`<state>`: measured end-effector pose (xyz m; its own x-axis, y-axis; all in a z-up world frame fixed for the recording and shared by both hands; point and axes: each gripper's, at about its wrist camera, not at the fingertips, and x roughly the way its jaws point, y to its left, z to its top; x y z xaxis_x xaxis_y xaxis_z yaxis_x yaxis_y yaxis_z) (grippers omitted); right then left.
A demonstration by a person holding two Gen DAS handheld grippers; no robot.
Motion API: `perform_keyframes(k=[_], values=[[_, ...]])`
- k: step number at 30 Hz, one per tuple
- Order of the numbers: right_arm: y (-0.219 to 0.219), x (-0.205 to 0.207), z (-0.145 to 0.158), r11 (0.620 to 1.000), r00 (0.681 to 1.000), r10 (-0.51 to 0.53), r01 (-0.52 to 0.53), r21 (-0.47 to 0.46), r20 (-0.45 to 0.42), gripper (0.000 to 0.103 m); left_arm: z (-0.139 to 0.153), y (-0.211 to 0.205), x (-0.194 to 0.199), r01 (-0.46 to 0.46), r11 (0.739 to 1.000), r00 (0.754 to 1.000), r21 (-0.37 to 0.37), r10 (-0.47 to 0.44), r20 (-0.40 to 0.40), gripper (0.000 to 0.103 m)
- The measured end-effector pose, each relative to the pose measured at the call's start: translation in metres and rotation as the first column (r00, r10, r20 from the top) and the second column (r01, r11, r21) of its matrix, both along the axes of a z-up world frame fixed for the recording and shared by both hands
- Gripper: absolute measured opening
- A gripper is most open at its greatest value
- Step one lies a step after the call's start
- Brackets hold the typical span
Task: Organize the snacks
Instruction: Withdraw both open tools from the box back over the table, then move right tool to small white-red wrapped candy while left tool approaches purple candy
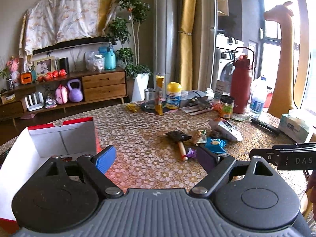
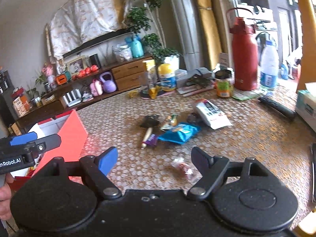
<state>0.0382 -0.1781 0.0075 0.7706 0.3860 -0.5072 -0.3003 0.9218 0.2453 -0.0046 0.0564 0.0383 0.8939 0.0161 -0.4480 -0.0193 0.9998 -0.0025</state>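
Note:
Loose snacks lie mid-table: a blue packet point(image 1: 215, 144) point(image 2: 180, 133), a white packet point(image 1: 227, 128) point(image 2: 212, 114), a black wrapper point(image 1: 177, 135) point(image 2: 150, 121), a sausage stick point(image 1: 182, 150) point(image 2: 147, 136) and a small purple sweet point(image 1: 191, 152) point(image 2: 152, 140). A small clear-wrapped red candy point(image 2: 182, 167) lies just ahead of my right gripper point(image 2: 155, 161), which is open and empty. My left gripper point(image 1: 156, 158) is open too, beside the red-and-white box point(image 1: 35, 144) point(image 2: 71, 136) at the table's left. The right gripper's side point(image 1: 284, 156) shows in the left view.
Along the table's far edge stand a red thermos point(image 1: 242, 86) point(image 2: 244, 63), a plastic water bottle point(image 1: 257, 96) point(image 2: 269, 67), a dark-lidded jar point(image 1: 226, 106) point(image 2: 223, 84), a yellow-capped tub point(image 1: 173, 95) point(image 2: 167, 77) and papers. A tissue box point(image 1: 295, 127) and black remote point(image 1: 265, 125) point(image 2: 276, 105) lie right.

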Motion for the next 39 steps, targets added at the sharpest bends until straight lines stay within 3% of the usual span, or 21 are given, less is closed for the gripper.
perform_keyframes(k=[13, 29, 39], values=[[-0.035, 0.006, -0.032, 0.997, 0.997, -0.074, 0.074, 0.0, -0.022, 0.083, -0.017, -0.039, 0.031, 0.068, 0.998, 0.997, 0.02, -0.067, -0.041, 0.089], [-0.02, 0.029, -0.074, 0.999, 0.999, -0.024, 0.022, -0.047, -0.045, 0.083, -0.04, -0.048, 0.056, 0.062, 0.998, 0.993, 0.03, -0.058, -0.107, 0.089], [-0.003, 0.046, -0.086, 0.99, 0.999, 0.02, -0.024, -0.138, -0.028, 0.07, -0.058, -0.054, 0.084, 0.072, 0.996, 0.986, 0.043, -0.065, -0.154, 0.089]])
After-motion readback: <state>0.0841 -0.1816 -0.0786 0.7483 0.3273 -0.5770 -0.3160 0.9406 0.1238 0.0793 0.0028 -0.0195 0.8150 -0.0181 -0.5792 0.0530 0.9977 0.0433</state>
